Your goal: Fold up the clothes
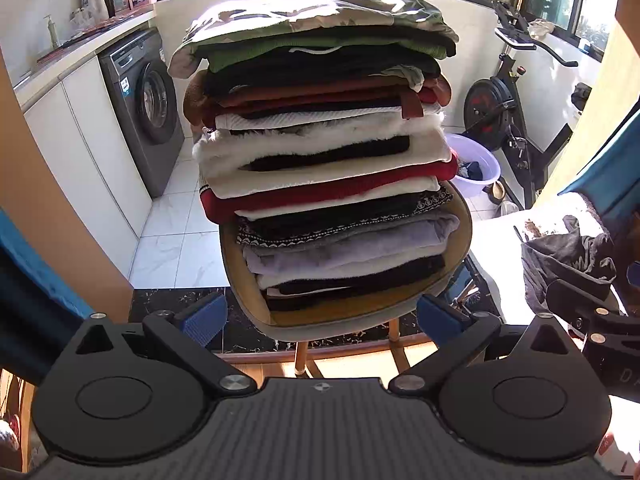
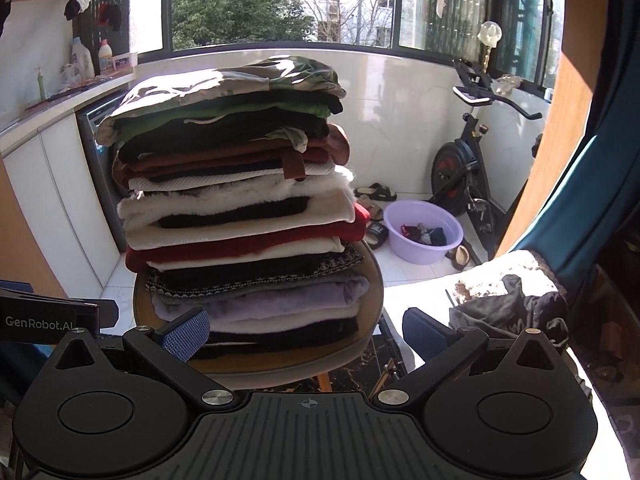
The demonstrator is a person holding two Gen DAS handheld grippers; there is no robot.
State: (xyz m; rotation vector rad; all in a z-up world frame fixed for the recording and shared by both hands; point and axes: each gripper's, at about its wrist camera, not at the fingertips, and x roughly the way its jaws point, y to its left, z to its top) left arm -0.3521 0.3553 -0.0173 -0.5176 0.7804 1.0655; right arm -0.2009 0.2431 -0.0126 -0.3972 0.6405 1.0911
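Note:
A tall stack of folded clothes stands on a round chair seat, topped by a grey-green garment. It also shows in the right wrist view. My left gripper is open and empty, low in front of the chair. My right gripper is open and empty, also in front of the chair. A crumpled dark grey garment lies unfolded on a white surface at the right, and shows in the right wrist view too.
A washing machine stands under a counter on the left. A purple basin with small clothes sits on the tiled floor. An exercise bike stands at the back right. Slippers lie near the wall.

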